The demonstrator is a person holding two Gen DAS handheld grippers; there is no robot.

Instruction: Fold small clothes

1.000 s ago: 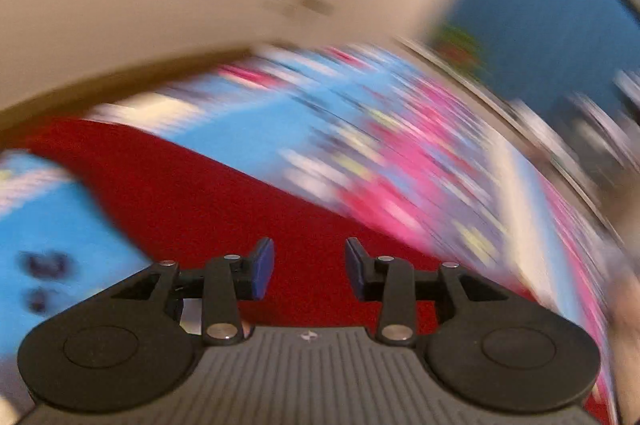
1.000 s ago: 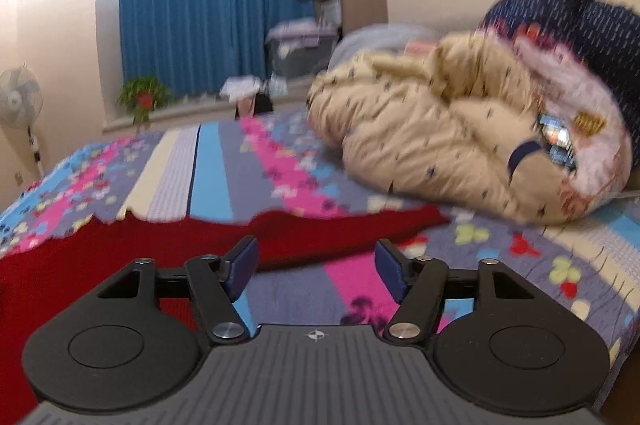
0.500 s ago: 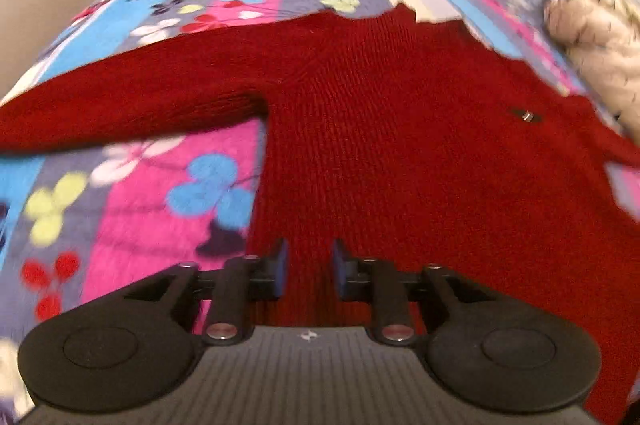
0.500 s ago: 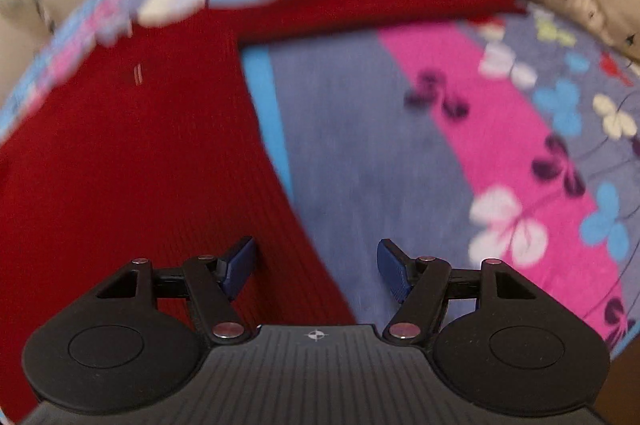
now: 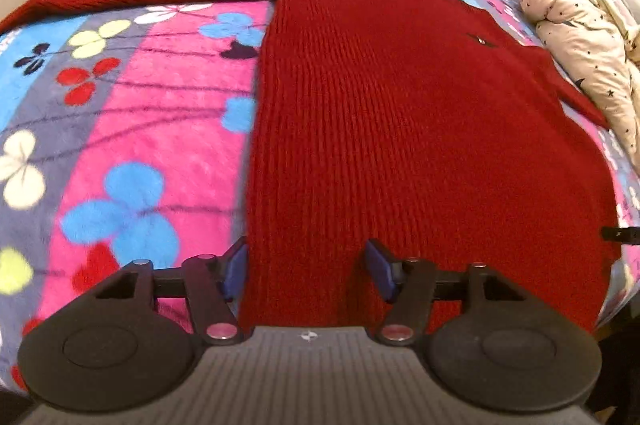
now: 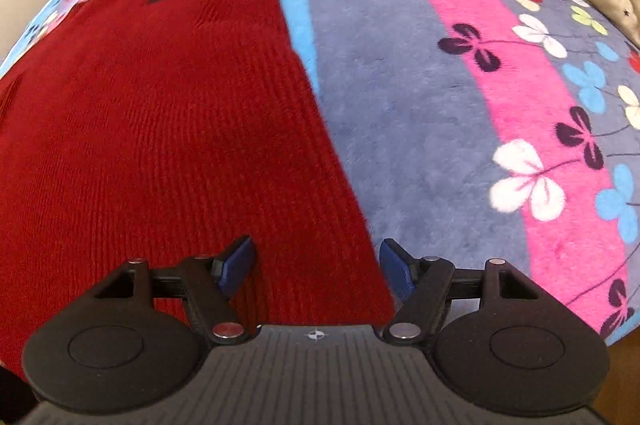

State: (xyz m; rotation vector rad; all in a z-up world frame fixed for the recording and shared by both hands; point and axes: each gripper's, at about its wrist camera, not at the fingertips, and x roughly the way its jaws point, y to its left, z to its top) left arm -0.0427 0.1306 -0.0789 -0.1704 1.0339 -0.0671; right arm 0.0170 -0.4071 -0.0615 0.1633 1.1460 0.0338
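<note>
So that each can take a near hem corner, the left gripper [image 5: 306, 269] and right gripper [image 6: 316, 267] hover, jaws apart, over the flat sweater [image 5: 400, 113].

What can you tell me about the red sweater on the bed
The red sweater is a ribbed knit lying flat on the flowered blanket, both sleeves spread sideways, a small dark emblem on the chest. Its hem faces the cameras; the open left gripper and right gripper straddle its two bottom corners.
</note>
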